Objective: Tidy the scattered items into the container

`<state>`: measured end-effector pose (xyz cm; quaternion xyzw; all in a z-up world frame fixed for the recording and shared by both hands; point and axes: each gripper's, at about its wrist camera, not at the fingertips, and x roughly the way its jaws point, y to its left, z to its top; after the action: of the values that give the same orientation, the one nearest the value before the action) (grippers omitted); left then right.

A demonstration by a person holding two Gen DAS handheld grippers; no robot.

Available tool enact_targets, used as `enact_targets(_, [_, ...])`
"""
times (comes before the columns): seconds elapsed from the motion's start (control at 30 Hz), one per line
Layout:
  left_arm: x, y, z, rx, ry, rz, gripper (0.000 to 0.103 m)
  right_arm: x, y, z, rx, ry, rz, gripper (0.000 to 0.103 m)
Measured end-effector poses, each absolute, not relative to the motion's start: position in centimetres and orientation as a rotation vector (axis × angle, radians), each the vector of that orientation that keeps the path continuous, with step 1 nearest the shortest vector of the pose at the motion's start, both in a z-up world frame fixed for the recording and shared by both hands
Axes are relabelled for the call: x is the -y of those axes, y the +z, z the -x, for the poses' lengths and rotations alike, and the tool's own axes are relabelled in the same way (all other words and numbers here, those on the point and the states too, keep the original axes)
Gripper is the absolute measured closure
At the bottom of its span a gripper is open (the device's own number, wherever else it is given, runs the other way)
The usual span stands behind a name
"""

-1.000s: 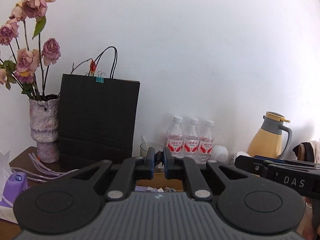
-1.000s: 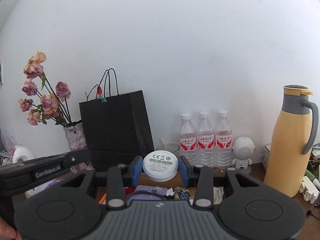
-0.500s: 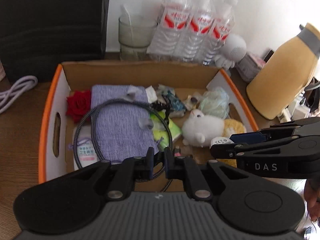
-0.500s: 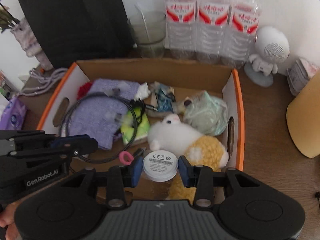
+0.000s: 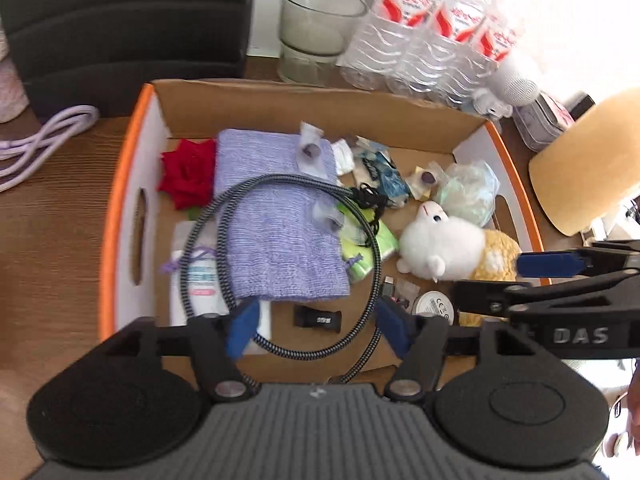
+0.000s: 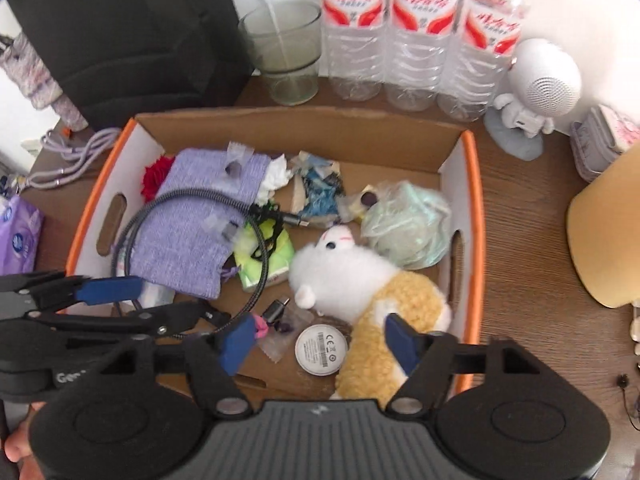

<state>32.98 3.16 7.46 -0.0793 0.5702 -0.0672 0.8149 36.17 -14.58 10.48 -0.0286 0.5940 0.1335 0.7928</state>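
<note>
A cardboard box with an orange rim (image 5: 110,216) (image 6: 474,208) holds a purple knit pouch (image 5: 276,216), a braided cable (image 5: 372,240), a red rose (image 5: 186,178) and a white and yellow plush toy (image 6: 360,280). My left gripper (image 5: 319,326) points down into the box, its jaws opening. A small black item (image 5: 318,316) lies loose on the box floor under the gap. My right gripper (image 6: 320,338) is beside it, jaws opening too. A white round disc (image 6: 322,349) rests on the cardboard below them, free of the pads.
Behind the box stand three water bottles (image 6: 420,40), a glass (image 6: 286,52) and a black bag (image 6: 132,36). A white speaker figure (image 6: 536,88) and a yellow jug (image 6: 604,232) are on the right. A lilac cord (image 5: 36,140) and a purple tissue pack (image 6: 18,236) lie on the left.
Both grippers tipped down from facing the wall to above the box, then opened. The white disc left the right gripper's pads and lies in the box; a small black item lies under the left.
</note>
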Motion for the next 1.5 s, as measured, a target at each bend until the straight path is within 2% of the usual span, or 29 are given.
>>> enact_targets(0.1, [-3.2,9.5,-32.4,-1.206,-0.129,0.142,0.01,15.7,12.5,-35.9,-1.257,0.287,0.017,0.017])
enact_targets(0.17, [-3.4,10.4,-31.9,-1.189,-0.101,0.144,0.003,16.3,13.3,-35.5,-1.251,0.288,-0.011,0.015])
enact_targets(0.27, [-3.6,11.1,-31.3,-1.186,-0.054,0.135,0.0,16.3,13.5,-34.5,-1.264,0.286,-0.016,0.015])
enact_targets(0.7, [-2.9,12.6,-27.4,-1.076,0.106,0.003,0.0,15.7,14.1,-29.8,-1.213,0.288,-0.008,0.014])
enact_targets(0.97, [-1.1,13.3,-22.2,-0.754,0.125,-0.083,0.0,16.1,13.6,-25.4,-0.967,0.289,-0.039,0.014])
enact_targets(1.1, [-1.6,11.4,-18.9,-0.547,0.08,-0.056,0.0,16.5,12.4,-22.1,-0.73,0.289,0.017,0.014])
enact_targets(1.23, [-1.8,9.3,-17.1,-0.518,0.016,-0.002,0.0,17.6,10.4,-19.2,-0.545,0.297,-0.013,0.014])
enact_targets(1.5, [-1.6,9.3,-13.1,-0.482,0.032,-0.061,0.0,17.2,9.9,-14.9,-0.473,0.256,0.027,0.014])
